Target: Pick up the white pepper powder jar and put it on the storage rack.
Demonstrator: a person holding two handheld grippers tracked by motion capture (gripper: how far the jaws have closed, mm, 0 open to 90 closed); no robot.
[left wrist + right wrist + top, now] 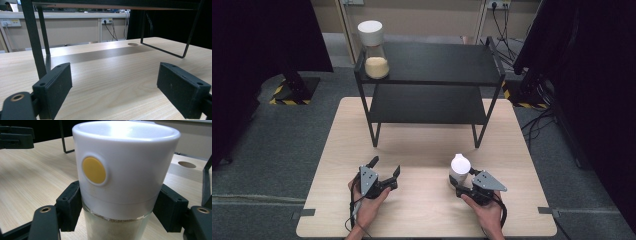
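Note:
A jar [459, 165] with a white lid stands on the wooden table [422, 145] at the front right. In the right gripper view the jar [120, 170] has a yellow button on its lid and pale powder in its glass body. My right gripper [463, 178] is shut on it, a jaw pressed against each side just under the lid [117, 207]. My left gripper [386, 166] rests at the front left, open, with only bare tabletop between its jaws [112, 87].
A black two-level metal shelf [432, 60] stands on the far half of the table. A second white-lidded jar [373, 47] with pale powder sits on its top level at the left corner. Its left leg [33, 37] is close ahead of my left gripper.

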